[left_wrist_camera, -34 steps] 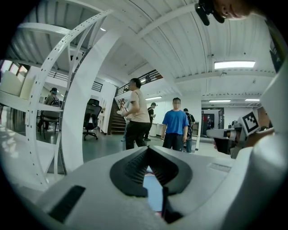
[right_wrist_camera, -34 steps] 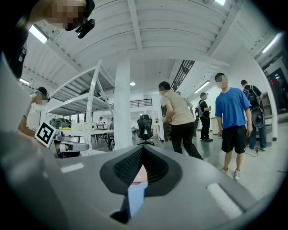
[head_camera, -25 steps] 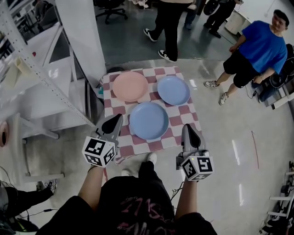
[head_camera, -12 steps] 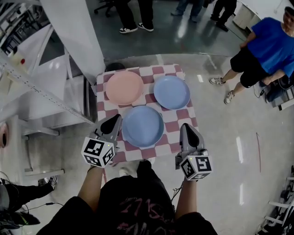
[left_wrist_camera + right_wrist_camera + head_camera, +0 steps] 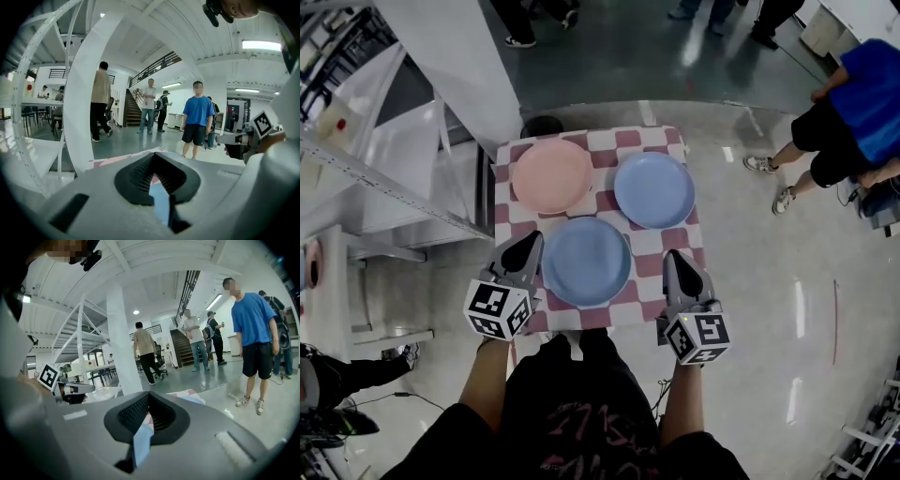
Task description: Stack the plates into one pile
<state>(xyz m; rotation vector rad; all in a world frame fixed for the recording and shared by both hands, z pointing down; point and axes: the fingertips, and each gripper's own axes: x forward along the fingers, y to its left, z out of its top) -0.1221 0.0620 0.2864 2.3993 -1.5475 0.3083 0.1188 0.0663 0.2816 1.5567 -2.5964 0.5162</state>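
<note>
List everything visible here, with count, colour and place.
checked cloth: one, red and white, on the table in the middle.
near blue plate: one, blue, front of the cloth.
far blue plate: one, blue, back right of the cloth.
pink plate: one, pink, back left of the cloth.
pillar: one, white, behind the table at the left.
bystander: one, blue shirt, on the floor at the right.
left gripper: one, grey, fingers shut, empty, left of the near blue plate.
right gripper: one, grey, fingers shut, empty, right of it.
</note>
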